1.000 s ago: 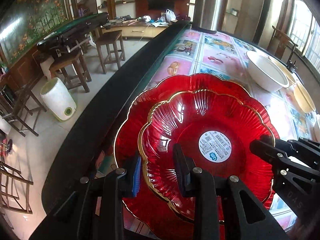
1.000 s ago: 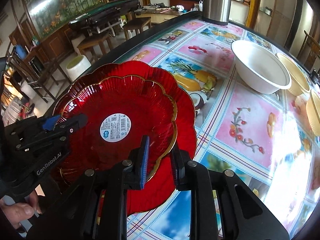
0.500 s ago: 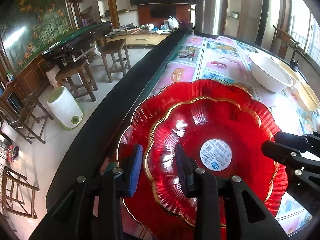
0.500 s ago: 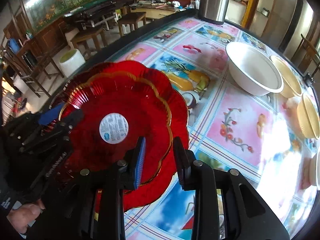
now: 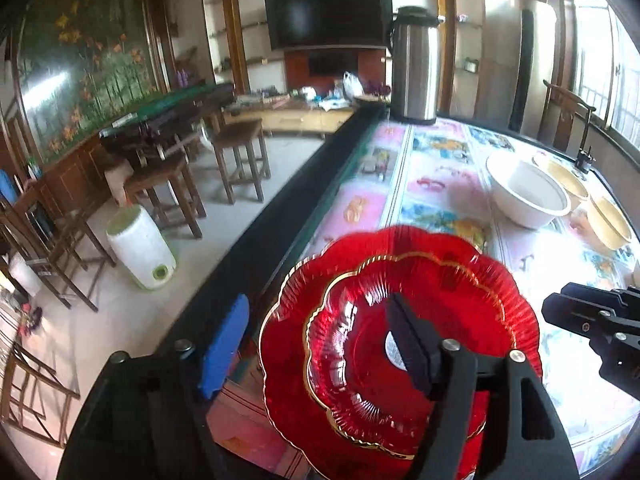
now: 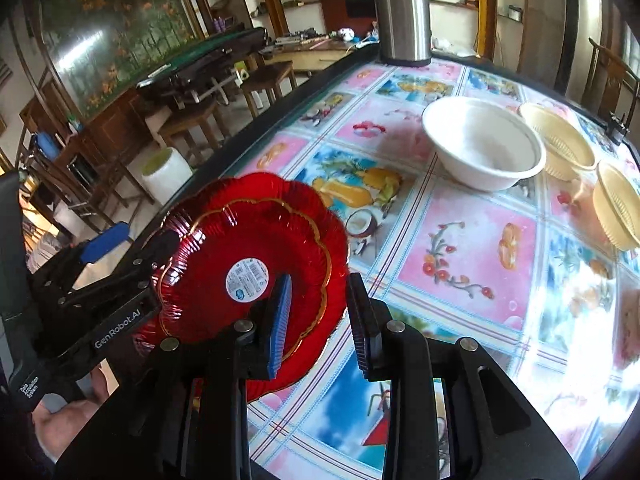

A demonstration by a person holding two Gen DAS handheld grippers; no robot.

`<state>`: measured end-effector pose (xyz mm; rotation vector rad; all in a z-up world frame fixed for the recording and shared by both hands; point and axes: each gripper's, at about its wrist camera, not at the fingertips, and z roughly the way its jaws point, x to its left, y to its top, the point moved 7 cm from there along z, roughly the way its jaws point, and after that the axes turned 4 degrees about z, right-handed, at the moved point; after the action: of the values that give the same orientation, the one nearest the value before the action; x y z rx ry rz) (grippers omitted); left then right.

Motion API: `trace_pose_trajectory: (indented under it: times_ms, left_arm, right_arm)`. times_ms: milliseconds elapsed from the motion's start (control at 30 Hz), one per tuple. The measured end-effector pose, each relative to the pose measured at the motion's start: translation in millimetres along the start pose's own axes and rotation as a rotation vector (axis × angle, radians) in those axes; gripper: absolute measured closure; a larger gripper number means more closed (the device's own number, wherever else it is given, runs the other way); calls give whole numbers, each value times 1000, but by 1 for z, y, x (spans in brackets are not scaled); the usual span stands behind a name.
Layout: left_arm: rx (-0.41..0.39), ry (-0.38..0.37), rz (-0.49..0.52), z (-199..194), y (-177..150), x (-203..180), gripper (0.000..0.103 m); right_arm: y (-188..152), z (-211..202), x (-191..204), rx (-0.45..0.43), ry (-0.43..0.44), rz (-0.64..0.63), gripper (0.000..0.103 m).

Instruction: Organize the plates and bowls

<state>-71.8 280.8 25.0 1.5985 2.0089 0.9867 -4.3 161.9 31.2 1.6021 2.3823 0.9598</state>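
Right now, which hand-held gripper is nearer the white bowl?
Right. The right hand-held gripper is over the red plates' edge facing the white bowl; the left hand-held gripper, jaws opening around the plates' rim, is across them, farther off.

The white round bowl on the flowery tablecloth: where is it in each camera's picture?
Left wrist view: the white round bowl sits right of centre, beyond the red plates.
Right wrist view: the bowl sits in the upper right.
Shared landmark: the tall steel thermos jug at the table's far end.
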Motion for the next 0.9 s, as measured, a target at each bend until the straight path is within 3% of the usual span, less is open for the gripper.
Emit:
trace_pose_trajectory:
  times_ms: [433,533,700,900]
  left_arm:
    - [-34,-29,-30,-11,11,-7,28]
    - [-21,-44,-43,-12,12,-10,28]
    - [-39,-14,-4,-28,13,-12,27]
    - [-70,-20,-57,-38,22,-1,27]
  right_arm:
    - [10,-37,-17,-85,46,60,74]
    - [15,-52,-19,-133,73,70,57]
    - [26,-61,-21,-175,118,99,56]
    - [26,-66,-24,-180,141,104,56]
